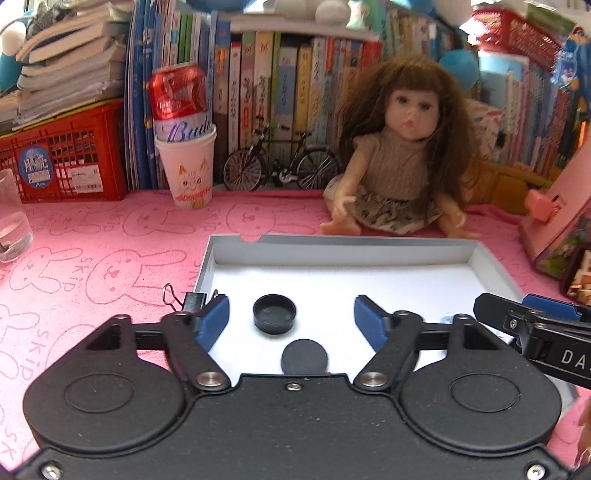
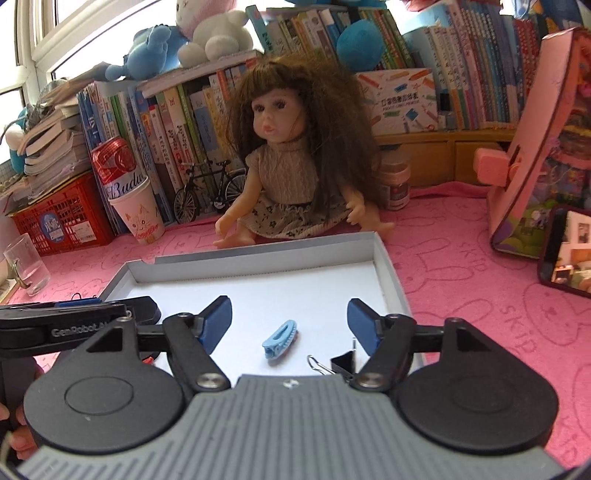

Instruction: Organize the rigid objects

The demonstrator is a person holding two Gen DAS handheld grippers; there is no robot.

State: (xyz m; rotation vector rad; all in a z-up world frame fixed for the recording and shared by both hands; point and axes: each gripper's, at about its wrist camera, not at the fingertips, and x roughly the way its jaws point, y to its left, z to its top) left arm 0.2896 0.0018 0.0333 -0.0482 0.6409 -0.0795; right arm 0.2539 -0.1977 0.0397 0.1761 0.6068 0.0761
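It was a child's room at home: beyond the claws sat a doll (image 1: 397, 147), children's books (image 1: 266, 88) and plush toys (image 2: 218, 33).

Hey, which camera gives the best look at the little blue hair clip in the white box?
The right wrist view. There the blue hair clip lies whole and unblocked on the floor of the white box, between the open fingers of the right tool. The left wrist view shows at most a pale blue speck behind its own tool's linkage.

Seated doll (image 1: 397, 155), toy bicycle (image 1: 280, 160), beer can (image 1: 179, 98) seemingly inside a paper cup (image 1: 189, 168), books (image 1: 277, 85) behind.
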